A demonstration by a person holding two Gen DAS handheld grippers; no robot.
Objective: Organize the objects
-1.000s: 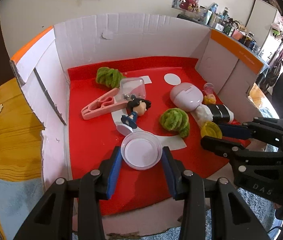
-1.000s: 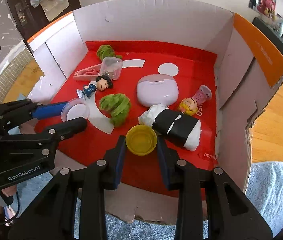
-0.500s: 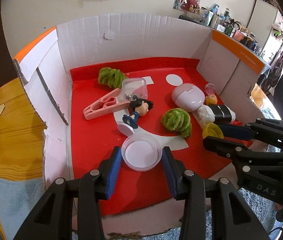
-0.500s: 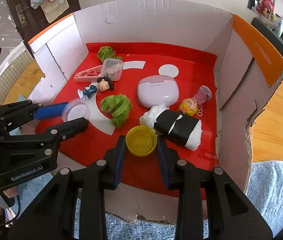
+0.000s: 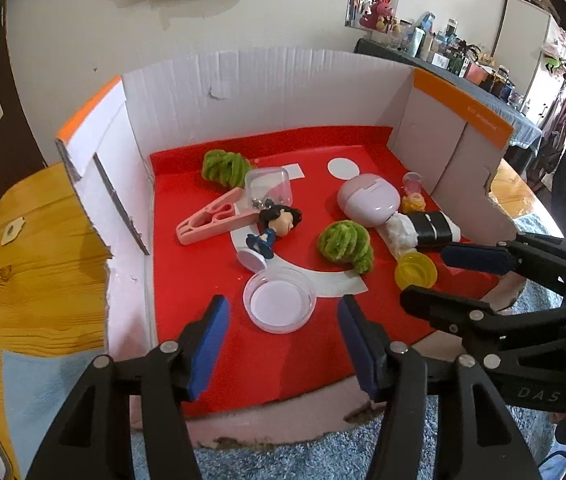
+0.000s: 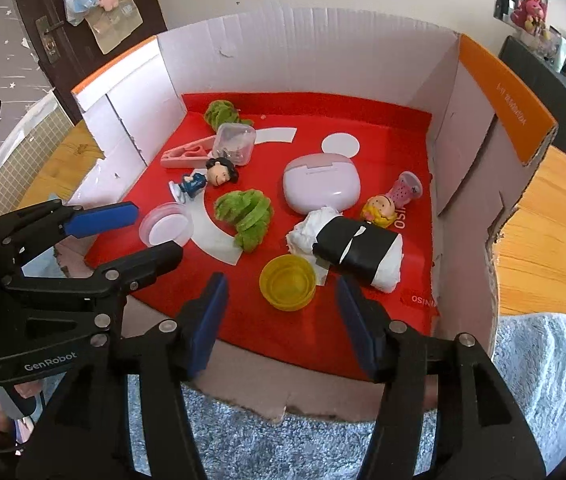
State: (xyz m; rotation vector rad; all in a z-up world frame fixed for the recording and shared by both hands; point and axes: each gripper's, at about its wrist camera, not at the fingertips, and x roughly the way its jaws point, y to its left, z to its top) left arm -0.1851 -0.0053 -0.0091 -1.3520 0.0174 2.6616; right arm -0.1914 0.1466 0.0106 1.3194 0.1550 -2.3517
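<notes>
A clear round lid (image 5: 279, 302) (image 6: 167, 229) lies on the red floor (image 5: 187, 280) of a cardboard box. My left gripper (image 5: 281, 320) (image 6: 145, 232) frames the lid with its jaws opening, and the blue pads (image 5: 209, 344) stand clear of the lid's rim. A yellow cap (image 6: 287, 282) (image 5: 415, 270) rests on the red floor (image 6: 403, 140) near the front edge. My right gripper (image 6: 283, 300) (image 5: 447, 276) has its jaws opening around the cap, both pads (image 6: 211, 320) apart from it.
Further in lie a dark-haired figurine (image 5: 273, 226), two green fuzzy bundles (image 5: 346, 244), a pink clip (image 5: 213, 220), a clear case (image 5: 269, 188), a pink pod case (image 6: 321, 186), a blonde figurine (image 6: 393, 200) and a black-and-white roll (image 6: 357, 250). Cardboard walls (image 5: 267, 92) enclose three sides.
Both grippers let go: the left jaws spread off the clear lid, the right jaws off the yellow cap. Both objects now rest on the red floor. Neither hand shifted noticeably.
</notes>
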